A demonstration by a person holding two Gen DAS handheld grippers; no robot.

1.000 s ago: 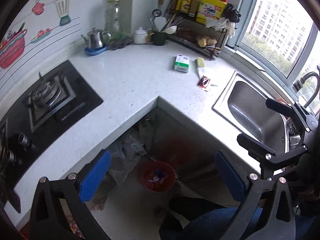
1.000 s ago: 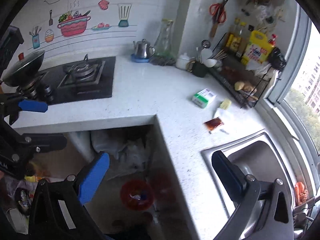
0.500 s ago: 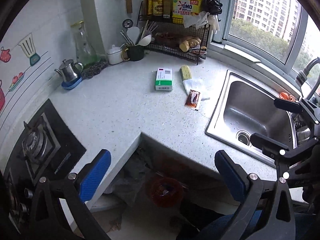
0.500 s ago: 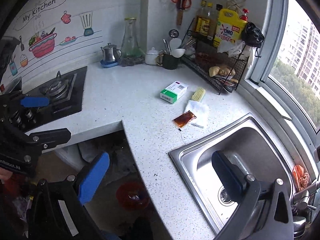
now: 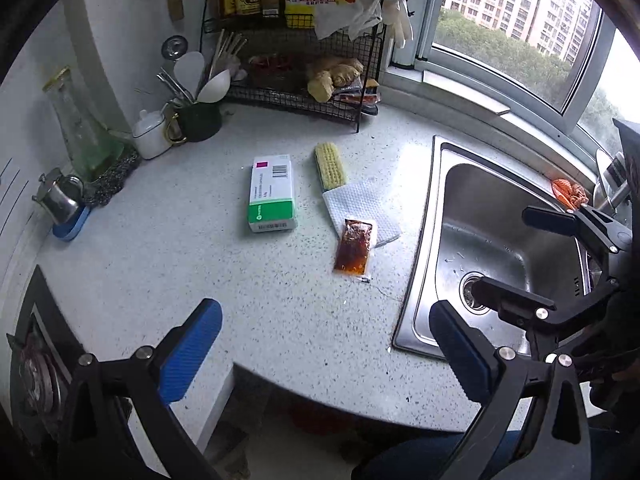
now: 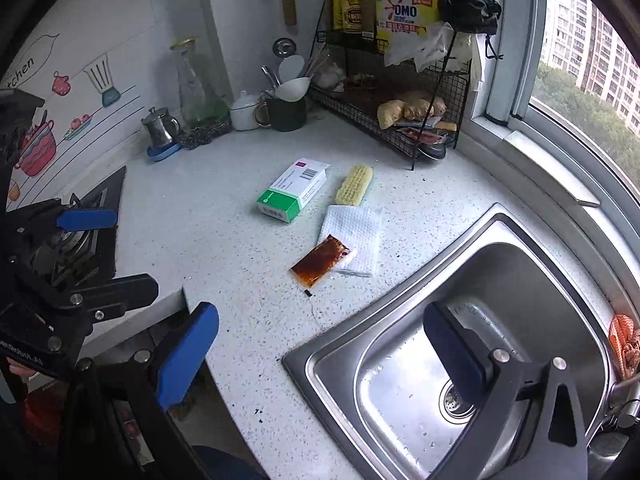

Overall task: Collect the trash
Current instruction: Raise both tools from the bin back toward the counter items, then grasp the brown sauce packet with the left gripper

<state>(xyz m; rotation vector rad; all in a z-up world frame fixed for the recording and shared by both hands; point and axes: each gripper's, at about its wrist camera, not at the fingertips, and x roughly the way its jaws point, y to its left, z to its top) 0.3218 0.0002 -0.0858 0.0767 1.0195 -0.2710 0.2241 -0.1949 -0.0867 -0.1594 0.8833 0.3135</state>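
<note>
Ahead of both tongs, on the counter, lies the trash: a sauce packet half on a napkin, its long side pointing near to far. The left tongs sit nearer to it. The right tongs hang over the sink. Both are wide and hold nothing.

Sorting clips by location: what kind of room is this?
A home kitchen, most likely: a steel sink set in a speckled countertop, a gas hob, and a utensil mug.
</note>
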